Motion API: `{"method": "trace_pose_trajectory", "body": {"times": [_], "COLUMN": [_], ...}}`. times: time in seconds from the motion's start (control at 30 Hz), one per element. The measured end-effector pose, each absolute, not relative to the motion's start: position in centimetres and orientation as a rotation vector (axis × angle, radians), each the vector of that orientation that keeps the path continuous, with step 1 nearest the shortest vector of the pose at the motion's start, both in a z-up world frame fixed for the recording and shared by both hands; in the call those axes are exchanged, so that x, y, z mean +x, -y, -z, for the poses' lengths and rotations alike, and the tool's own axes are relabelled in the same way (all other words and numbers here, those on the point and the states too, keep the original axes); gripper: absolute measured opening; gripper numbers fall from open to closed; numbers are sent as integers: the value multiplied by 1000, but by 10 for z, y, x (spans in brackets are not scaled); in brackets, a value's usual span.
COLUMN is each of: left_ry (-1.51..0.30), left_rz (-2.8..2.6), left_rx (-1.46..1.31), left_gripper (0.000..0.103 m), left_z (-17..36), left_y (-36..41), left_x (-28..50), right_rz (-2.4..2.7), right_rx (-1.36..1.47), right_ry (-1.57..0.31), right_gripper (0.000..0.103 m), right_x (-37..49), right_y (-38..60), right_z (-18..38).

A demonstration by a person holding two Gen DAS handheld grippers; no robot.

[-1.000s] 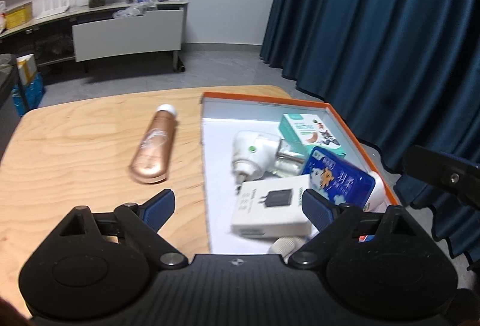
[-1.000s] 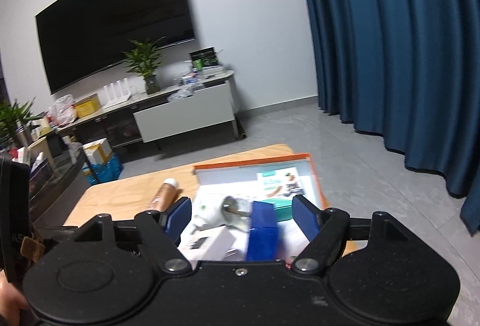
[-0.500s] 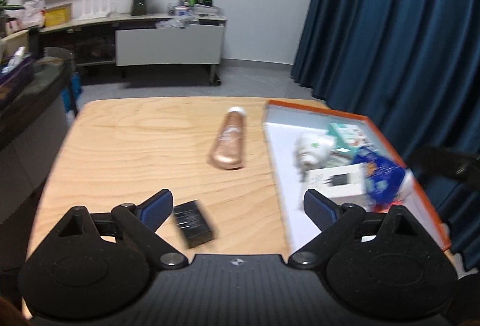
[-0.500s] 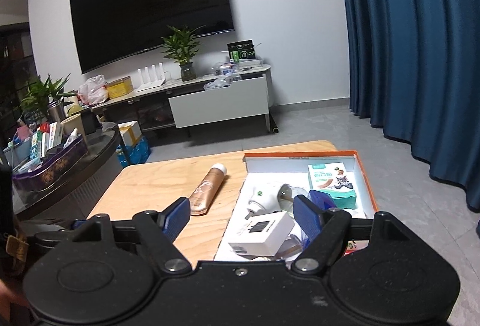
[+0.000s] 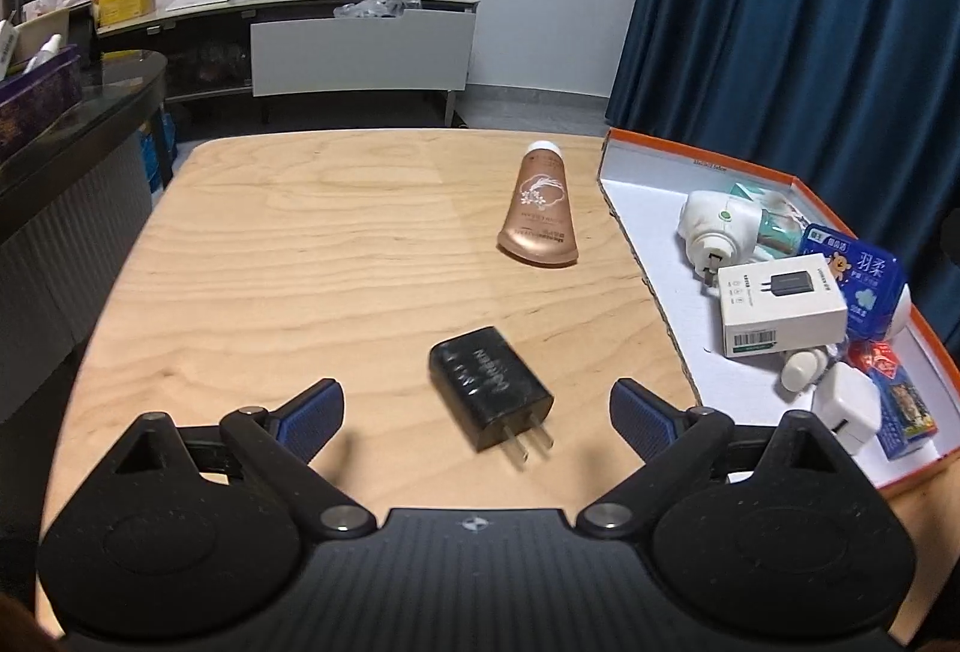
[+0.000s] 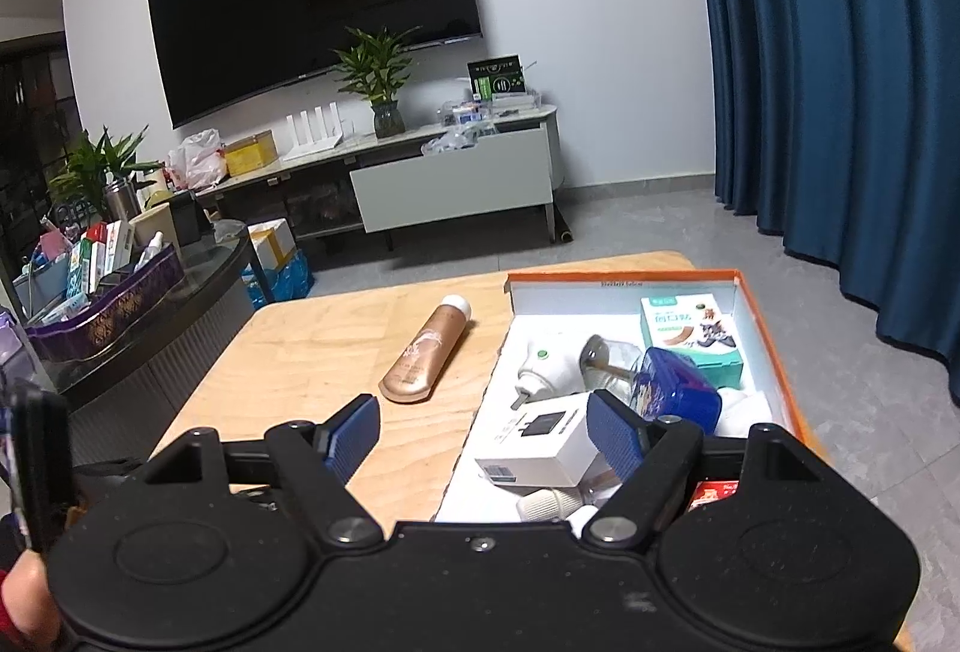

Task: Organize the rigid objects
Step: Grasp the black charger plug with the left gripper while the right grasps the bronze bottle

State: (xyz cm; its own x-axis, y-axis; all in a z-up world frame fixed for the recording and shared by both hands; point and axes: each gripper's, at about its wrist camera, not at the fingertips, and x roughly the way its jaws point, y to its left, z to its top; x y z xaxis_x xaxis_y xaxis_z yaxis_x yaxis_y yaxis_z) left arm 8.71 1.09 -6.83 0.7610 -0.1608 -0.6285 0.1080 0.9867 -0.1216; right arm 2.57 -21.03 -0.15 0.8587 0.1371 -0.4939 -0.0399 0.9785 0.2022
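A black plug charger (image 5: 489, 385) lies flat on the wooden table (image 5: 300, 256), prongs toward me. My left gripper (image 5: 477, 415) stands open just above it, one finger on each side, not touching. A bronze tube (image 5: 540, 208) (image 6: 427, 350) lies farther off beside the orange-rimmed box (image 5: 702, 153) (image 6: 624, 280). The box holds a white charger box (image 5: 780, 301) (image 6: 543, 439), a white plug-in device (image 5: 717, 223), a blue tissue pack (image 5: 855, 280) and a teal carton (image 6: 690, 331). My right gripper (image 6: 483, 436) hovers open over the box's near left edge, holding nothing.
Small white adapters (image 5: 843, 406) and a red packet (image 5: 882, 358) lie in the box's near corner. A dark glass-topped counter (image 5: 72, 123) flanks the table's left side. Blue curtains (image 5: 810, 21) hang behind the box. A TV cabinet (image 6: 450, 184) stands against the far wall.
The left gripper has swung left from over the box to the table and sunk toward the black charger, which came into view. The right gripper has drawn back from the box and tilted.
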Motion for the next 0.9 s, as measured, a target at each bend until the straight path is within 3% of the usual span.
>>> {"method": "trace_pose_trajectory", "body": {"times": [0.17, 0.23, 0.3, 0.33, 0.57, 0.9], "left_ry": [-714, -688, -680, -677, -624, -578], "left_rz": [154, 153, 171, 177, 160, 140], "left_rx": [-78, -50, -56, -65, -123, -221], "left_gripper": [79, 55, 39, 36, 36, 36], "left_z": [82, 82, 82, 81, 69, 53], "left_y": [-5, -4, -6, -7, -23, -49], "left_x": [100, 99, 99, 99, 96, 108], "right_rz": [-101, -108, -119, -126, -190, -121], "right_rx": [183, 180, 177, 175, 178, 206], "right_ry": [-555, -566, -576, -583, -655, -778], "right_gripper": [90, 90, 90, 90, 90, 90], "right_x": [37, 43, 50, 55, 101, 237], "right_y": [208, 206, 203, 201, 177, 135], "right_z": [7, 10, 11, 11, 20, 49]}}
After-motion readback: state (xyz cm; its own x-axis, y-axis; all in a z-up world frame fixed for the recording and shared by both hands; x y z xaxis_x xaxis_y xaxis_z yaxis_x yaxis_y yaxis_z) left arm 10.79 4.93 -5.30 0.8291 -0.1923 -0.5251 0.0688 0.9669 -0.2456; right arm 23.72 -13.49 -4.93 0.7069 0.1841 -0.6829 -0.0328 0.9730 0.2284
